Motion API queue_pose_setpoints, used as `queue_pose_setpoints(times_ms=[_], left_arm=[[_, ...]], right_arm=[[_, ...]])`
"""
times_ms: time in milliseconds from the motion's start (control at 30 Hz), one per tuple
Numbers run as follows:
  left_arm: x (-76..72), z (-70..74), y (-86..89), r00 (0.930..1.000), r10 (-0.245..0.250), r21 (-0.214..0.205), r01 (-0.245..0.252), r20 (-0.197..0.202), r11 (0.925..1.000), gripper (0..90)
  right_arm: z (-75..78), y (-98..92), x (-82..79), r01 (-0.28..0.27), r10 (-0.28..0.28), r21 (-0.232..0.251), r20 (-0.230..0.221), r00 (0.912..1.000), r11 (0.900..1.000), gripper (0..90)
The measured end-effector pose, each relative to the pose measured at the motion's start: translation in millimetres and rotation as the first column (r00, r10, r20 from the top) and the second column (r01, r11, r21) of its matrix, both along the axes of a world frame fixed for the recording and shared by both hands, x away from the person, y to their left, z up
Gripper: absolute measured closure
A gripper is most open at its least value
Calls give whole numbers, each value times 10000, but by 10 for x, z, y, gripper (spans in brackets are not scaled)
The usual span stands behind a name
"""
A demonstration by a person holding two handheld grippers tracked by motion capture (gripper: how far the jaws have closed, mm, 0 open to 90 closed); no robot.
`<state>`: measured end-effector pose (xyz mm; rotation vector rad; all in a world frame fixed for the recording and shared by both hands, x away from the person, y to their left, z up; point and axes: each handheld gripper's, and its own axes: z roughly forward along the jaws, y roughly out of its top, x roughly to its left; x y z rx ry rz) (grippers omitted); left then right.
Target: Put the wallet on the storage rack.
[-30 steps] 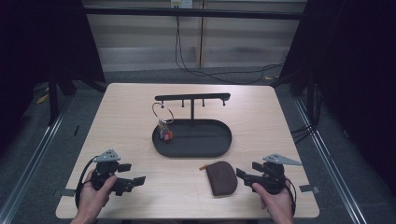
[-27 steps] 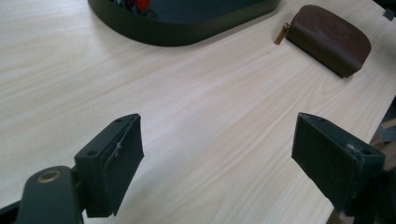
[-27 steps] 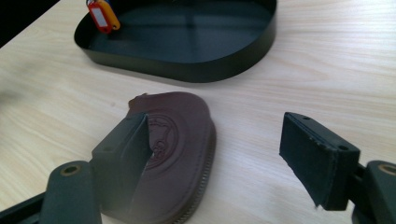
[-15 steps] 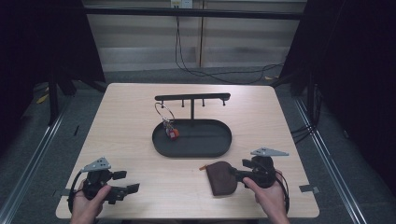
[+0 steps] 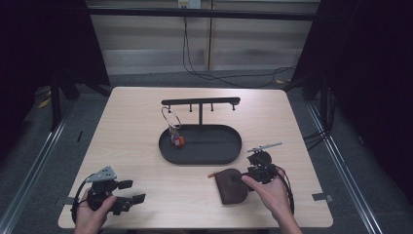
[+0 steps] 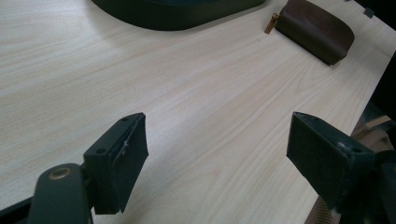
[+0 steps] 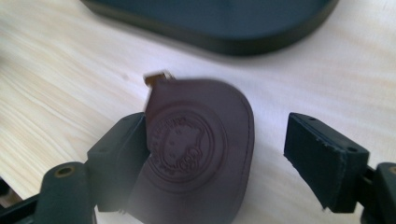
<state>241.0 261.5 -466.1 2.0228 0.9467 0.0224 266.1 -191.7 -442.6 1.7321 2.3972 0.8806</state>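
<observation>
The tabletop (image 5: 146, 122) carries a black oval tray (image 5: 229, 155) under a hook rack (image 5: 200, 101), with a key ring (image 5: 171, 122) hanging into the tray. Just in front of the tray lies the brown leather pouch (image 5: 229, 185), now shifted nearer the centre than a second ago. The right gripper (image 5: 243, 178) has moved in over it; its jaws have just been opening and stand apart around the pouch (image 7: 196, 149), one touching its edge, not clamped. The left gripper (image 5: 134, 192) waits well apart, jaws wide and empty. A grasp looks imminent.
</observation>
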Motion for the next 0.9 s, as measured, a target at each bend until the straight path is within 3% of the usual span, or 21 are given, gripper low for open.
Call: queue_pose_setpoints(times_ms=[133, 200, 267, 367, 467, 600, 700, 900], left_arm=[[4, 2, 22, 10000, 11, 3, -11, 41, 10000, 203], [4, 0, 22, 10000, 0, 55, 0, 6, 10000, 203], [2, -1, 9, 10000, -22, 151, 21, 62, 9999, 203], [-2, 1, -9, 9999, -129, 238, 126, 99, 9996, 202], [0, -2, -15, 9998, -173, 272, 170, 100, 9995, 202], [6, -7, -12, 9998, -189, 278, 188, 34, 9994, 202], [2, -7, -23, 9997, -229, 375, 226, 86, 9990, 202], [0, -8, -29, 9996, -263, 339, 261, 47, 9991, 202]], right_arm=[[-30, 65, 102, -267, 206, -532, -1119, 9935, 9982, 232], [-28, 87, 136, -140, 51, -624, -1394, 9902, 9980, 249], [-28, 90, 162, -182, 101, -482, -1629, 9866, 9987, 283], [-40, 86, 202, -34, -51, -365, -2311, 9729, 9993, 283], [-51, 92, 215, -92, -92, -727, -2487, 9685, 9973, 267], [-90, 116, 230, -431, 222, -673, -2841, 9585, 9968, 247], [-128, 147, 245, -847, 601, -634, -3204, 9454, 9944, 230], [-169, 180, 283, -768, 488, -732, -3272, 9437, 9944, 249]])
